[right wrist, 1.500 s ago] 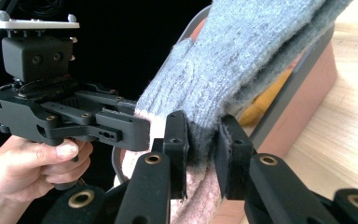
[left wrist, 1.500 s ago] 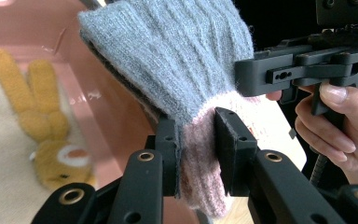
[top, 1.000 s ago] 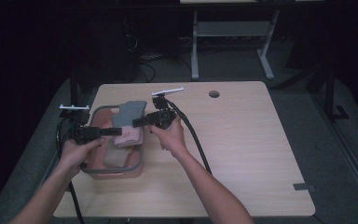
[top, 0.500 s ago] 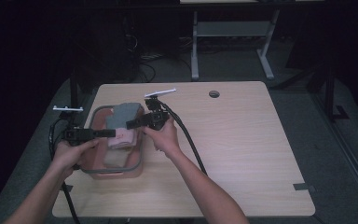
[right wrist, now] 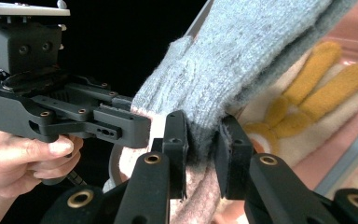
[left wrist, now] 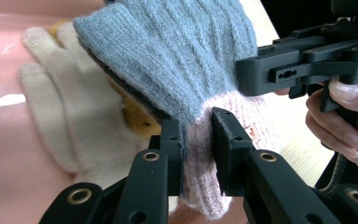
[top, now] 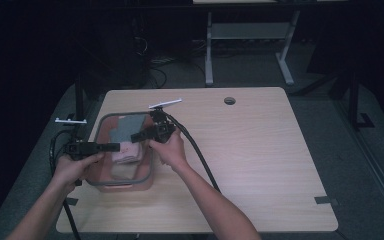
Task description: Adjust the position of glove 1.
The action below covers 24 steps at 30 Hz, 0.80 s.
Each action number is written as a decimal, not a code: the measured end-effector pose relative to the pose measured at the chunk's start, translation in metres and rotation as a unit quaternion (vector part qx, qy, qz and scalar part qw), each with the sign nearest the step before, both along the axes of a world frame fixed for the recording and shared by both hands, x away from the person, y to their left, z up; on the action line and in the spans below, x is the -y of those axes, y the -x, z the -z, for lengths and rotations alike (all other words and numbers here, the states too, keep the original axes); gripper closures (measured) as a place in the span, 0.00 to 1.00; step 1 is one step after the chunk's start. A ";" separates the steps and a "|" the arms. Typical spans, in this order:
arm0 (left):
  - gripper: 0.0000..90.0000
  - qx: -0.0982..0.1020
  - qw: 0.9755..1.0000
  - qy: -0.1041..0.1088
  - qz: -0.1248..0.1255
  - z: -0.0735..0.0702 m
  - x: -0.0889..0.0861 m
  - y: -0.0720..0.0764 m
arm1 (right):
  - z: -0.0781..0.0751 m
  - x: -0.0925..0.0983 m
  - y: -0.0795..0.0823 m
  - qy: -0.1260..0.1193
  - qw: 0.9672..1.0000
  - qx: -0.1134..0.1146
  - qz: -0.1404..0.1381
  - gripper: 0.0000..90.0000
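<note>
Between both sets of jaws, a grey glove (left wrist: 177, 60) with a pink cuff is hanging over the pink bin (top: 100, 175); left gripper (left wrist: 196, 140) and right gripper (right wrist: 203, 140) are both clamping the cuff edge from opposite sides, glove's long axis running away from each toward the cream glove (left wrist: 74, 121) below

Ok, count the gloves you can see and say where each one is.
3, maybe more hidden. The grey glove with a pink cuff is gripped at the cuff by both grippers; a cream glove and a yellow-fingered glove lie beneath it in the pink tub.
</note>
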State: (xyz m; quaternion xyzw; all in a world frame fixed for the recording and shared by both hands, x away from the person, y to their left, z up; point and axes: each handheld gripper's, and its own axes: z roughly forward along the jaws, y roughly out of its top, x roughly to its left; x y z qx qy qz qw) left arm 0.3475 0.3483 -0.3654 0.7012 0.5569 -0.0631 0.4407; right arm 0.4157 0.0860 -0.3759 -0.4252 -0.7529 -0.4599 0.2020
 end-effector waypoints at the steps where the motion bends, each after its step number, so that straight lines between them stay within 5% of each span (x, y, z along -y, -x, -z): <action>1: 0.84 -0.001 1.000 -0.002 -0.001 0.001 -0.001 0.000 | 0.001 -0.001 0.000 0.002 1.000 0.000 -0.001 0.84; 15: 0.86 -0.029 0.999 -0.037 -0.001 0.021 -0.007 0.001 | 0.024 -0.025 0.000 0.052 0.999 -0.012 -0.006 0.84; 24: 0.81 -0.040 0.997 -0.071 0.002 0.026 -0.005 0.000 | 0.025 -0.033 0.003 0.081 0.997 -0.001 -0.017 0.81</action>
